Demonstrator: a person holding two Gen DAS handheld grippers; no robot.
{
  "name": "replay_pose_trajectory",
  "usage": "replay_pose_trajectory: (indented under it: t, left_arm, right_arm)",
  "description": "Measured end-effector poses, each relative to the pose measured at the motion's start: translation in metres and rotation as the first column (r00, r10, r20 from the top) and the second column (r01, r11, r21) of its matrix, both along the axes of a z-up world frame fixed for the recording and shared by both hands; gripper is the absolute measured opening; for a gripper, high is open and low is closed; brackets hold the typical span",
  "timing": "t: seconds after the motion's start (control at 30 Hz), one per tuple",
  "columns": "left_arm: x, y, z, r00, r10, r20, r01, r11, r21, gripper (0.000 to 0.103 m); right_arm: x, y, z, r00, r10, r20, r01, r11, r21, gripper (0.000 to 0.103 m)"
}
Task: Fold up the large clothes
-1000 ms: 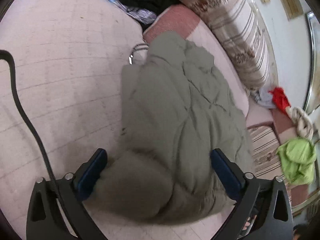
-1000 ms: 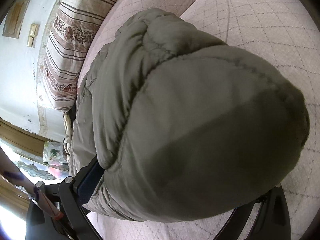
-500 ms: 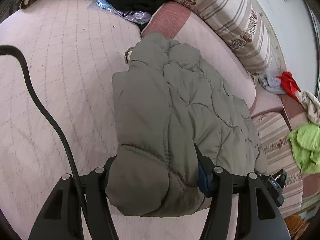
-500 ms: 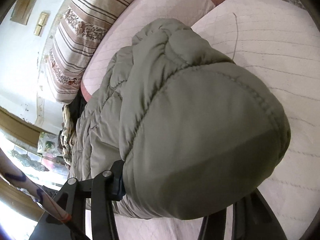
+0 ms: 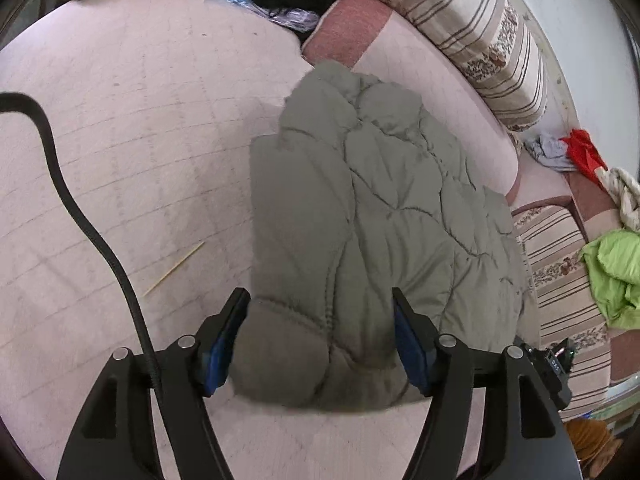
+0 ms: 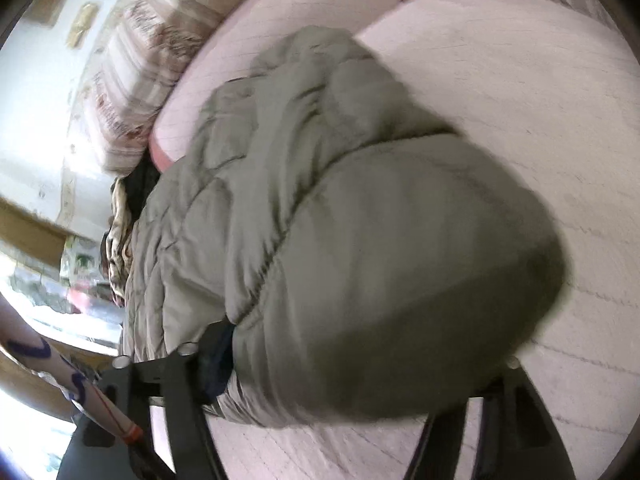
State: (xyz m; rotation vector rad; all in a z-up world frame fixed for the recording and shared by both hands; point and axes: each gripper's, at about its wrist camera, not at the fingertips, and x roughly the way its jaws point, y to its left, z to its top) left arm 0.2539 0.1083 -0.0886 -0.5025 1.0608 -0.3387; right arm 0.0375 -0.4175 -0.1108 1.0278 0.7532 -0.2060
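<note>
Lying folded on the pale pink quilted bedcover, the olive-green padded jacket fills the middle of both wrist views, its puffy near edge bulging toward the cameras. The left gripper has its two blue-padded fingers set on either side of that near edge — the fabric sits between them, apparently pinched, the pads pressing into the padding. The right gripper is mostly buried under the jacket's bulk; only one dark finger shows at the left, so whether its jaws are clenched or released cannot be told, and the view is blurred. A black cable trails across the cover, with a thin wooden stick beside it. A striped bolster lies beyond the jacket, and a bright green garment sits off at the right edge.
</note>
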Motion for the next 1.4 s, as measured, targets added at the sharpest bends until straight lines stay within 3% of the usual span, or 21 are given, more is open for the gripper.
replay_pose_trajectory:
  t: [0.17, 0.27, 0.33, 0.4, 0.47, 0.53, 0.67, 0.77, 0.8, 0.87, 1.13, 1.27, 1.4]
  left_arm:
    - [-0.024, 0.026, 0.030, 0.996, 0.053, 0.076, -0.061, 0.991, 0.115, 0.067]
    - [-0.028, 0.031, 0.044, 0.991, 0.081, 0.106, -0.098, 0.982, 0.163, 0.068]
    - [-0.023, 0.025, 0.048, 0.991, 0.073, 0.109, -0.091, 0.982, 0.167, 0.068]
    - [-0.008, 0.004, 0.049, 0.993, 0.053, 0.105, -0.071, 0.980, 0.184, 0.068]
    - [0.004, -0.017, 0.049, 0.994, 0.027, 0.107, -0.048, 0.979, 0.200, 0.068]
    - [0.021, -0.051, 0.049, 0.993, -0.018, 0.121, -0.009, 0.976, 0.219, 0.068]
    - [0.062, -0.112, 0.035, 0.990, -0.088, 0.109, 0.057, 0.965, 0.257, 0.069]
    - [0.094, -0.140, 0.017, 0.986, -0.086, 0.144, 0.026, 0.925, 0.378, 0.080]
    - [0.102, -0.144, 0.014, 0.985, -0.088, 0.147, 0.023, 0.918, 0.396, 0.080]
    - [0.119, -0.145, 0.008, 0.988, -0.076, 0.134, 0.019, 0.922, 0.386, 0.083]
    - [0.133, -0.143, 0.002, 0.989, -0.056, 0.138, 0.002, 0.933, 0.359, 0.086]
    - [0.104, -0.124, 0.027, 0.984, -0.046, 0.173, -0.014, 0.943, 0.331, 0.085]
    - [0.065, -0.101, 0.039, 0.974, -0.025, 0.223, -0.061, 0.927, 0.369, 0.085]
  right_arm:
    - [-0.033, -0.005, 0.012, 0.996, -0.085, 0.004, 0.085, 0.996, 0.004, 0.083]
    - [-0.056, -0.012, 0.035, 0.969, -0.244, -0.030, 0.237, 0.959, -0.158, 0.086]
    - [-0.062, -0.011, 0.051, 0.950, -0.312, 0.004, 0.304, 0.920, -0.250, 0.087]
    - [-0.051, -0.005, 0.068, 0.960, -0.275, 0.056, 0.278, 0.908, -0.314, 0.083]
    - [-0.022, 0.009, 0.081, 0.982, -0.174, 0.078, 0.191, 0.908, -0.374, 0.077]
    - [0.014, 0.029, 0.091, 0.994, -0.074, 0.086, 0.105, 0.881, -0.461, 0.075]
    - [0.085, 0.053, 0.084, 0.998, 0.057, 0.034, -0.029, 0.834, -0.551, 0.075]
    - [0.120, 0.047, 0.058, 0.998, 0.047, -0.039, -0.061, 0.801, -0.595, 0.077]
    - [0.130, 0.042, 0.052, 0.998, 0.031, -0.053, -0.057, 0.783, -0.620, 0.080]
    - [0.143, 0.029, 0.042, 0.998, 0.013, -0.062, -0.049, 0.787, -0.615, 0.082]
    - [0.158, 0.012, 0.036, 0.999, -0.018, -0.047, -0.014, 0.796, -0.605, 0.089]
    - [0.138, 0.030, 0.057, 0.999, -0.042, -0.035, 0.011, 0.776, -0.630, 0.090]
    - [0.115, 0.053, 0.073, 1.000, -0.023, -0.021, 0.004, 0.770, -0.638, 0.090]
